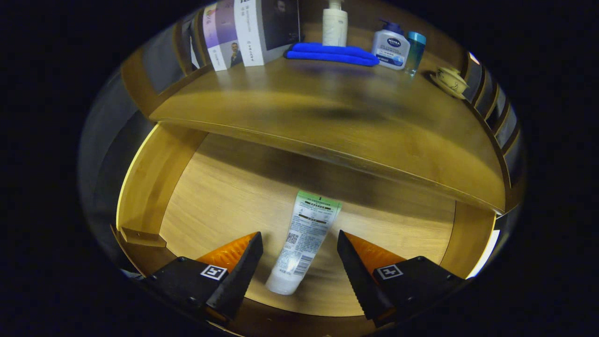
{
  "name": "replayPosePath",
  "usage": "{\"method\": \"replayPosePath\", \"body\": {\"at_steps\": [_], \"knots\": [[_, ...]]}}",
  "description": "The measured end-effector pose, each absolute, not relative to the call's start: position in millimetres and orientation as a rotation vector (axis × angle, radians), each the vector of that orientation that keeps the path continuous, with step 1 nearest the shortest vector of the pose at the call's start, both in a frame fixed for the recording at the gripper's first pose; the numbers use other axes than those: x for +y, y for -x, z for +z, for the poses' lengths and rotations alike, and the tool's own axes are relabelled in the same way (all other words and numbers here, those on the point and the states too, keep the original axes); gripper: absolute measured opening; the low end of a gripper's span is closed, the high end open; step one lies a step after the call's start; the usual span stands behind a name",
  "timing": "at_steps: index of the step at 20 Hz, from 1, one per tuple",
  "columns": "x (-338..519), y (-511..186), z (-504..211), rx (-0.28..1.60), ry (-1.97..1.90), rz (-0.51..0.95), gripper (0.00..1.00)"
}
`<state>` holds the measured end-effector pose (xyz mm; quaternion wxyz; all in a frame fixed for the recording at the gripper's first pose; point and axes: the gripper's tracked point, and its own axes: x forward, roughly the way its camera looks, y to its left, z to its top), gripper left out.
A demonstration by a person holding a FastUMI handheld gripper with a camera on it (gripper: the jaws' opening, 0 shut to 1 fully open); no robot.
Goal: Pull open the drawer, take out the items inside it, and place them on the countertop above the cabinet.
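The countertop (327, 117) hid the back of the drawer (224, 196) beneath it. On it, the pump bottle's (335, 23) top and the books' (248, 32) upper parts were cut off. Print on the tube (306, 238) was too small.

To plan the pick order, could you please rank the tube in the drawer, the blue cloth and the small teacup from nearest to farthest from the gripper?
From the open gripper:
1. Tube, lying in the drawer between the fingers.
2. Blue cloth, folded at the back of the countertop.
3. Teacup, at the countertop's far right; too close to the cloth to call.
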<state>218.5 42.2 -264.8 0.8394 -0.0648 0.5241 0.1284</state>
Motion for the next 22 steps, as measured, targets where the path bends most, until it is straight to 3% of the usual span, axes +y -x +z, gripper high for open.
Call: {"method": "replayPosePath", "body": {"at_steps": [1, 4, 6, 7, 9, 11, 12, 13, 22], "knots": [[44, -218, -269, 1.131, 0.134, 0.276, 1.0], [45, -218, -280, 1.171, 0.127, 0.271, 0.77], [46, -215, -289, 1.214, 0.134, 0.281, 0.74], [45, -212, -288, 1.223, 0.125, 0.283, 0.6], [48, -212, -288, 1.225, 0.103, 0.309, 0.52], [45, -214, -283, 1.201, 0.087, 0.315, 0.34], [45, -216, -286, 1.187, 0.07, 0.308, 0.33], [42, -219, -279, 1.18, 0.038, 0.3, 0.24], [33, -203, -242, 1.113, -0.042, 0.338, 0.23]]}}
